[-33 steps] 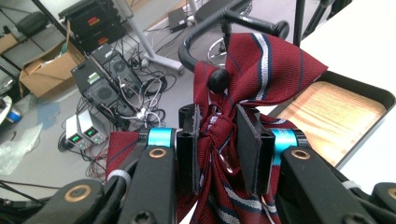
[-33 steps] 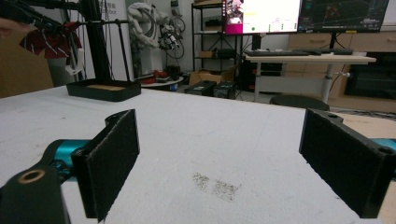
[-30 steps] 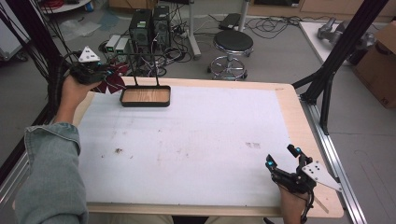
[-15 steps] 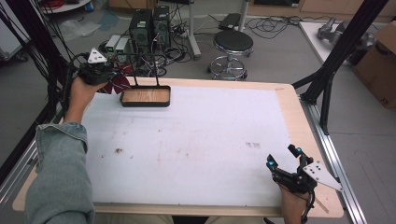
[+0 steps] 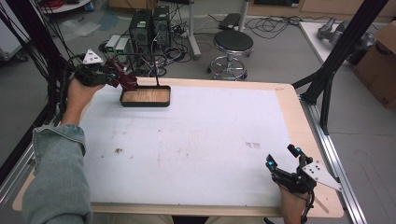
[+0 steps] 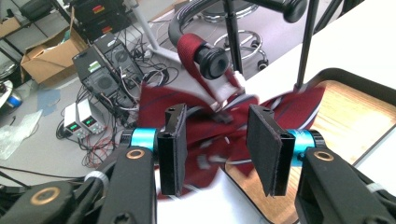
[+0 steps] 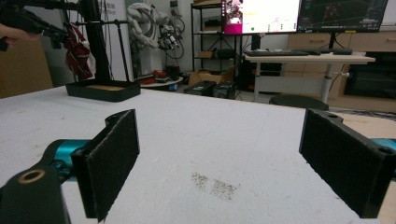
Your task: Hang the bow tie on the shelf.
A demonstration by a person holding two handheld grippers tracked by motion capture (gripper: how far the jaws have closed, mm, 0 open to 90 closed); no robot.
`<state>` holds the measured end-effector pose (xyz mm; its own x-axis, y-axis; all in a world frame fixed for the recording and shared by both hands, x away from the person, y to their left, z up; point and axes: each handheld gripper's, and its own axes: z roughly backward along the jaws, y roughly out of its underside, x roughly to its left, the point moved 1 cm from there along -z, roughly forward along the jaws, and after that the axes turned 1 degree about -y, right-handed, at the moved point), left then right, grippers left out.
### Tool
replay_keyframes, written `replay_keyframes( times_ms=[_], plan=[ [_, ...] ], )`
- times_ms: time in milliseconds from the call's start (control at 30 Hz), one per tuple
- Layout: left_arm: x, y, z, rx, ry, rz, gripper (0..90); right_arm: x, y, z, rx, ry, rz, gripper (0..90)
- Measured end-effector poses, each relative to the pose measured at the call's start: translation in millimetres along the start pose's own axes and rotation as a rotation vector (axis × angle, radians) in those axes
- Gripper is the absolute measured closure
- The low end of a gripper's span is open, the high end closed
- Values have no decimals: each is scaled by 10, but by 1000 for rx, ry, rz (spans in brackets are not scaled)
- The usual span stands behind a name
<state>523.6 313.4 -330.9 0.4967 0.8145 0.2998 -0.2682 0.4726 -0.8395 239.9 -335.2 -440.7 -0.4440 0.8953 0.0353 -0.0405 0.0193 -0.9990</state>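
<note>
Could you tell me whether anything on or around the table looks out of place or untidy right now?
The dark red tie hangs bunched over the stand's bar above the tray, crumpled rather than straight. The left claw has just been opening, with the cloth between its pads. Small dark specks mark the white table cover.

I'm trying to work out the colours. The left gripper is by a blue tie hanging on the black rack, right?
Not blue: the tie is dark red with pale marks, as the left gripper view shows. It does hang on the black rack, by the left gripper.
</note>
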Motion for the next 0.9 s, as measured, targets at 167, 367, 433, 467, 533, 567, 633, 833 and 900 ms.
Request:
replay_keyframes(
  times_ms=[167,367,433,467,533,567,633,833,900],
  plan=[
    [1,22,73,-16,0,18,531,3,-3,-1,-3,-1,-4,111],
    [2,55,202,-45,-7,54,476,6,-6,-8,-3,0,-7,111],
    [-10,63,249,-53,-14,60,464,8,-7,-14,-3,-1,-3,111],
    [-17,67,268,-61,-12,69,453,13,-8,-17,-2,-1,-6,111],
    [-29,73,310,-58,-16,68,445,14,-10,-27,-6,-3,-1,111],
    [-37,74,329,-63,-14,72,435,18,-10,-29,-4,-4,-4,111],
    [-55,76,369,-70,-16,77,427,18,-10,-31,-5,-7,1,111],
    [-129,60,481,-102,-13,94,381,19,-13,-26,-6,-4,-5,111],
    [-187,43,557,-121,-18,103,376,21,-13,-28,-6,-6,-3,111]
  ],
)
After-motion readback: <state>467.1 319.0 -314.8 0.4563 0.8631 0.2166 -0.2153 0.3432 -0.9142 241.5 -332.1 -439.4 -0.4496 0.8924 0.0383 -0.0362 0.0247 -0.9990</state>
